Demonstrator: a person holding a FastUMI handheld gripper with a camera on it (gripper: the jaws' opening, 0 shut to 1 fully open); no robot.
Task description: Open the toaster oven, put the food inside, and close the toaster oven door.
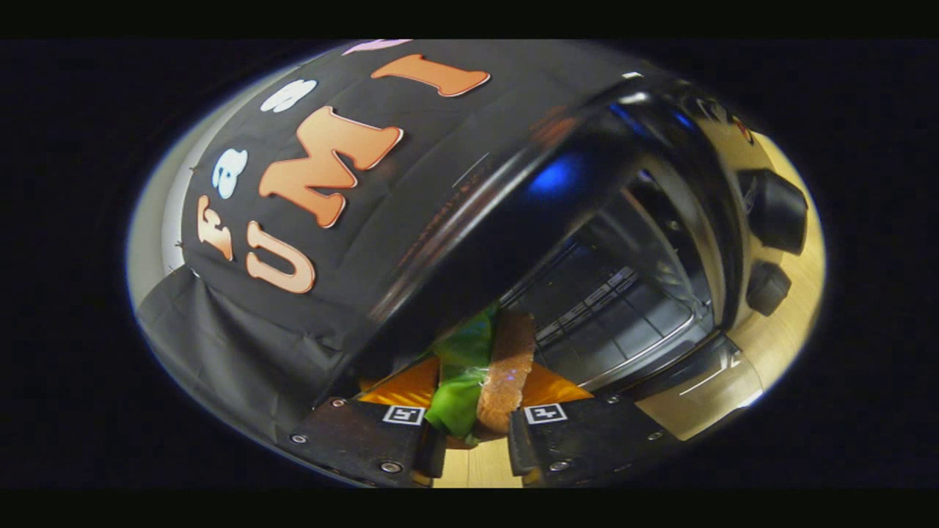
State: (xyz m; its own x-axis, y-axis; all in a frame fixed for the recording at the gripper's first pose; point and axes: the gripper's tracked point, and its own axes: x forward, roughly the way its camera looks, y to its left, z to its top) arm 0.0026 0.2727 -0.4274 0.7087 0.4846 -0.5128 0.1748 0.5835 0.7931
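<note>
My gripper (473, 411) is shut on a toy sandwich (484, 367), a brown bread slice with a green lettuce leaf, held upright between the two fingers. Just beyond it stands the black toaster oven (587, 169), seen tilted. Its door (697, 400) is folded down and the cavity (616, 308) with its wire rack lies open right ahead of the sandwich. Two black knobs (774, 213) sit on the oven's right panel.
The oven stands on a light wooden table (788, 323). Black booth cloth (242, 345) hangs behind and to the left of the oven. A strip of wooden surface shows between the fingers, below the sandwich.
</note>
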